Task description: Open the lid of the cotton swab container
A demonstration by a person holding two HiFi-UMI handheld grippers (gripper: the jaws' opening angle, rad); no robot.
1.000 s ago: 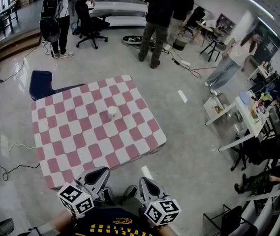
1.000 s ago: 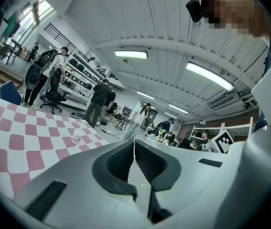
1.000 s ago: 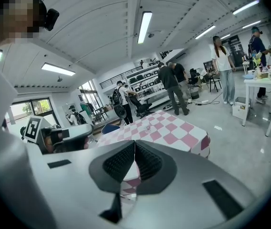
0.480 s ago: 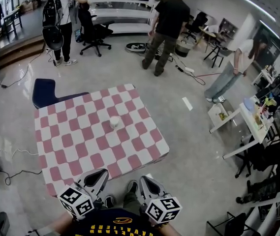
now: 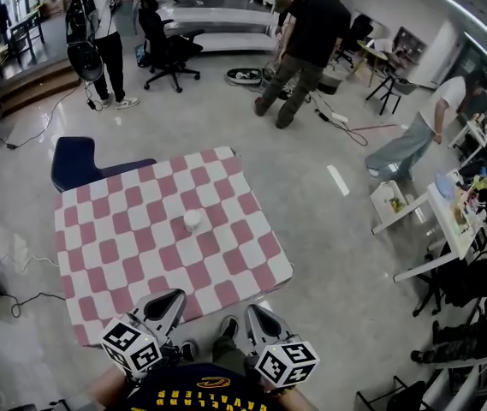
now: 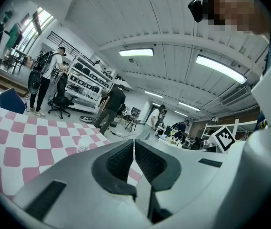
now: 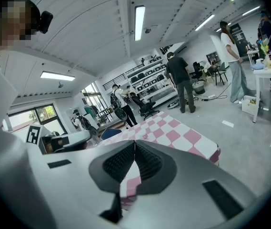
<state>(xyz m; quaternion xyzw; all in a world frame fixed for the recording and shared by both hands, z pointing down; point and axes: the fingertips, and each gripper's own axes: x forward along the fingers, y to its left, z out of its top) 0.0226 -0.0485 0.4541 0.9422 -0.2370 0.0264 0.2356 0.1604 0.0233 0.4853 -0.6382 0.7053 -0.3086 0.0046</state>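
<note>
You're standing just short of the desk (image 5: 123, 251) with the left gripper (image 5: 173, 298) and right gripper (image 5: 254, 313) both pinched shut and empty, while the cotton swab container (image 5: 193, 221), lid seemingly on, is sitting mid-desk, waiting for your approach.

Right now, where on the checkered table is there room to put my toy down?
Almost everywhere. The checkered table holds only a small white container near its middle. Bare cloth runs from it to all four edges. No spot is crowded; a blue chair stands at the far left corner.
</note>
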